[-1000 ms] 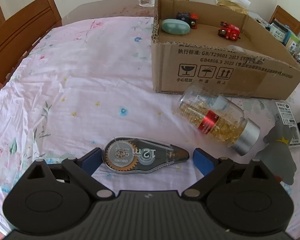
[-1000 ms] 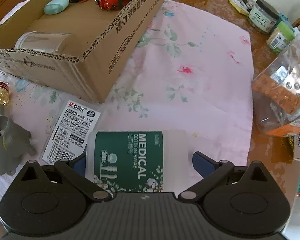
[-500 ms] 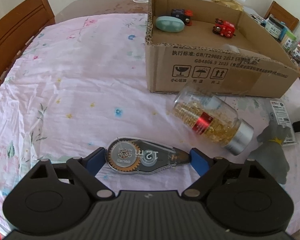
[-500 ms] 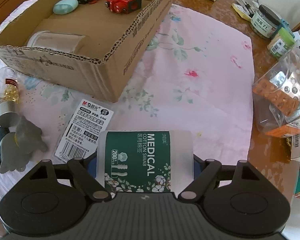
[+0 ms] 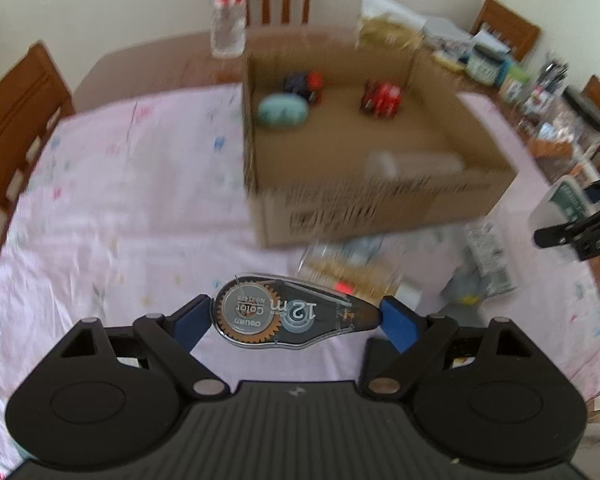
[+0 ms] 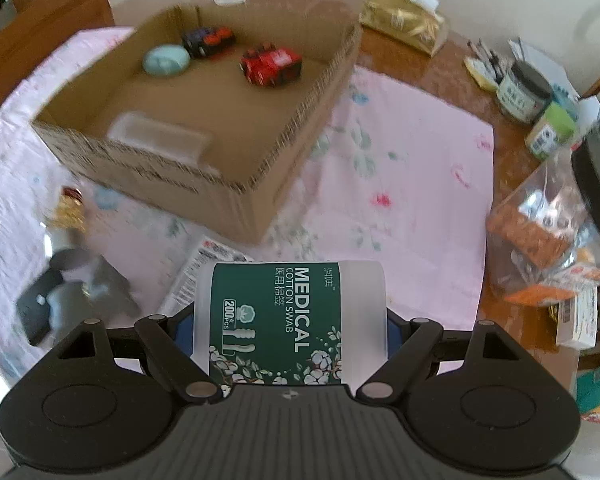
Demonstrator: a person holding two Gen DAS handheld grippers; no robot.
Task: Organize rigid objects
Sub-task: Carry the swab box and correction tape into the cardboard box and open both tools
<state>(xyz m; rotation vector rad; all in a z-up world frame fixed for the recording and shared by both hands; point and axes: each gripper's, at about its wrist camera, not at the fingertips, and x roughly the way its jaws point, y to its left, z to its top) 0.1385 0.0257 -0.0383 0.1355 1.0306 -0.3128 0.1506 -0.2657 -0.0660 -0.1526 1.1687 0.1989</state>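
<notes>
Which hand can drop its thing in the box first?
Probably the right gripper: its cotton swab tub sits just before the cardboard box corner. The left gripper, holding the correction tape, has the capsule bottle between it and the box.

A glossy clear-plastic correction tape dispenser (image 5: pixel 296 314) shows its gear wheel through the shell. The cotton swab tub (image 6: pixel 290 320) is frosted matt plastic with a smooth printed green label. The cardboard box (image 6: pixel 300 168) is matt brown with rough corrugated edges. A thin floral pink cloth (image 6: pixel 412 184) covers the polished wooden table (image 6: pixel 420 80).
</notes>
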